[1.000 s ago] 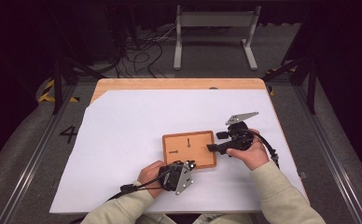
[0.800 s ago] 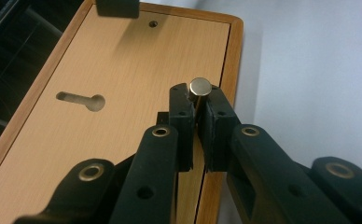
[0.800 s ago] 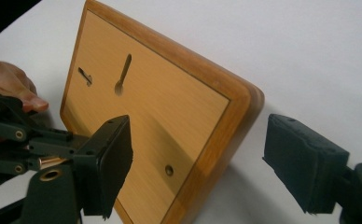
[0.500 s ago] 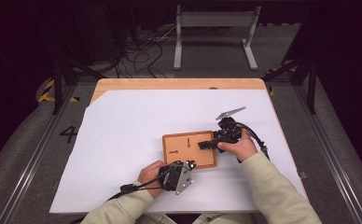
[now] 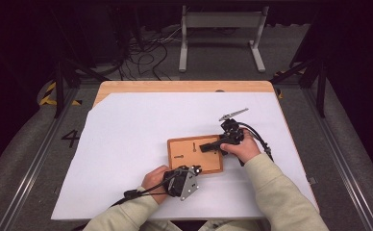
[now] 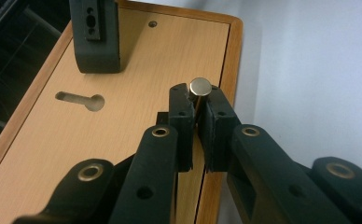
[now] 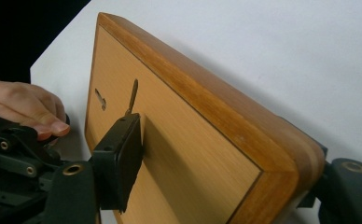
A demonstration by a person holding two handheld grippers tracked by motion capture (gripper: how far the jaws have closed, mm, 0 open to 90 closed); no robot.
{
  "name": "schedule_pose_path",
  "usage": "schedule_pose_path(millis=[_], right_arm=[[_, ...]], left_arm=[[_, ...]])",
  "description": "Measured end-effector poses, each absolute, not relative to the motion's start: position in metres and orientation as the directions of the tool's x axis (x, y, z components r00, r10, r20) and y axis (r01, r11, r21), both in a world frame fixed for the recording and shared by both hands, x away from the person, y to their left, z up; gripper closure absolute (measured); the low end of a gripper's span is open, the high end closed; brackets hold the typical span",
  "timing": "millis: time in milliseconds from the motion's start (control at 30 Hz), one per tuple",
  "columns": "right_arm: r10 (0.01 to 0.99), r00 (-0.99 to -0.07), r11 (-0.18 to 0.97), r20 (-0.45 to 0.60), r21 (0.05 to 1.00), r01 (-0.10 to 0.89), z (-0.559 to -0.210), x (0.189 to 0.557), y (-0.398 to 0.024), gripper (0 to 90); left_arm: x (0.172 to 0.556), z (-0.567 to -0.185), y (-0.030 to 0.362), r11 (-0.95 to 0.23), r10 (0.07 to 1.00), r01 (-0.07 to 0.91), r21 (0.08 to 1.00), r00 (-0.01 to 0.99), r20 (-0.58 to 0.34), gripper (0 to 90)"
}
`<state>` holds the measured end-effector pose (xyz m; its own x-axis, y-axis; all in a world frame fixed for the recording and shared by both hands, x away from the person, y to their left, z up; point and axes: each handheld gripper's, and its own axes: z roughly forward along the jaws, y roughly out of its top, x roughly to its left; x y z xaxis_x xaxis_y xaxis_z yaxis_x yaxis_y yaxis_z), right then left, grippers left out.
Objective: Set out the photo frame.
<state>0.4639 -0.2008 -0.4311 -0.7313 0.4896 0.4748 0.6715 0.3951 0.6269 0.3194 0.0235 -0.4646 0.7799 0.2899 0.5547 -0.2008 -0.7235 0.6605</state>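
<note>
A small wooden board [image 5: 187, 166] with two keyhole slots lies on the white sheet; one slot [image 6: 81, 100] shows in the left gripper view. My left gripper [image 6: 195, 105] is shut on a short metal pin [image 6: 200, 87] with a round head, held over the board's edge. In the high view this left gripper [image 5: 194, 170] sits at the board's near edge. My right gripper [image 5: 208, 147] reaches in from the board's right side. Its jaws clamp the board [image 7: 193, 140], one pad [image 7: 118, 163] on the top face and the other beneath.
White paper [image 5: 136, 130] covers most of the wooden tabletop [image 5: 175, 86]. A metal stand [image 5: 220, 29] and loose cables [image 5: 146, 53] lie on the floor beyond the far edge. Black cables trail from both grippers along the sleeves.
My right gripper has slid left from the board's right side onto the board and now clamps it. The left gripper with the pin has stayed put.
</note>
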Motion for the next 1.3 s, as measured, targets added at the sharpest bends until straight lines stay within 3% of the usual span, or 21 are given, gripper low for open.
schedule_pose_path(millis=[200, 300, 500, 600, 900, 1300], right_arm=[[0.46, -0.746, 0.409, 0.482, 0.63, 0.66, -0.428, 0.463, -0.204, 39.6], [0.446, -0.743, 0.41, 0.498, 0.625, 0.665, -0.428, 0.464, -0.206, 42.0], [0.436, -0.758, 0.425, 0.486, 0.631, 0.649, -0.424, 0.461, -0.208, 43.6], [0.436, -0.767, 0.432, 0.471, 0.638, 0.637, -0.422, 0.459, -0.207, 43.9], [0.434, -0.808, 0.466, 0.399, 0.668, 0.58, -0.413, 0.447, -0.207, 45.3], [0.419, -0.862, 0.513, 0.286, 0.708, 0.485, -0.405, 0.428, -0.208, 46.9]], left_arm=[[0.317, -0.465, 0.023, -0.734, 0.269, -0.227, 0.641, 0.769, 0.58, 83.3], [0.316, -0.464, 0.024, -0.733, 0.256, -0.22, 0.643, 0.787, 0.562, 77.8], [0.321, -0.449, 0.038, -0.639, 0.255, -0.13, 0.758, 0.894, 0.369, 46.4], [0.326, -0.437, 0.05, -0.558, 0.296, -0.065, 0.827, 0.916, 0.272, 40.9], [0.338, -0.407, 0.099, -0.426, 0.463, -0.01, 0.904, 0.857, 0.228, 40.7], [0.35, -0.403, 0.138, -0.368, 0.573, 0.065, 0.927, 0.801, 0.172, 40.5]])
